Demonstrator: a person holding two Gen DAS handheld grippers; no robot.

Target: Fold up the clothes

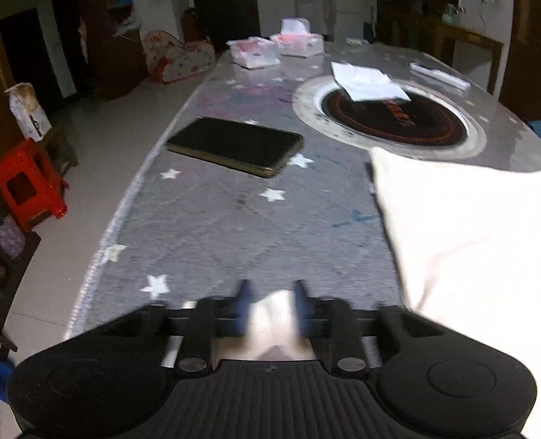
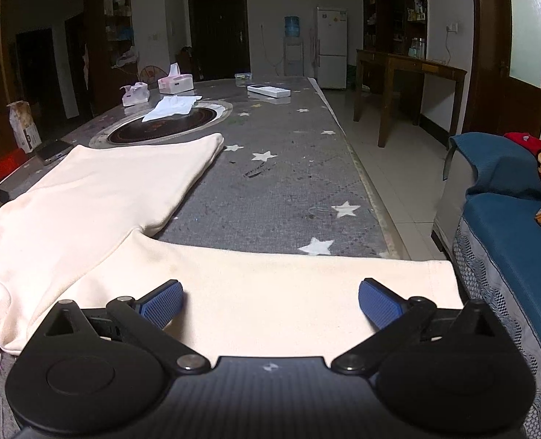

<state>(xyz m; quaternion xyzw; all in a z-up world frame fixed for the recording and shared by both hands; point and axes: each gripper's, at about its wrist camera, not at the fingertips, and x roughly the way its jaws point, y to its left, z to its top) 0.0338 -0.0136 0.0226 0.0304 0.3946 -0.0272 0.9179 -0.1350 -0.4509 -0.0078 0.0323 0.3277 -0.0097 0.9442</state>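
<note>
A cream-white garment (image 2: 98,190) lies spread on the grey star-patterned table cover (image 2: 288,168), with one leg or sleeve running across the front (image 2: 288,292). My left gripper (image 1: 272,305) is shut on a bunched fold of the cream garment (image 1: 471,226), just above the table, at the garment's left edge. My right gripper (image 2: 270,301) is open wide, its blue pads (image 2: 378,301) hovering over the front strip of the garment without holding it.
A dark phone (image 1: 235,144) lies left of the garment. A round dark hotplate (image 1: 393,117) with white paper (image 1: 367,82) on it sits mid-table. Tissue packs (image 1: 299,40) stand at the far end. A red stool (image 1: 27,183) stands on the floor left; a blue sofa (image 2: 508,226) right.
</note>
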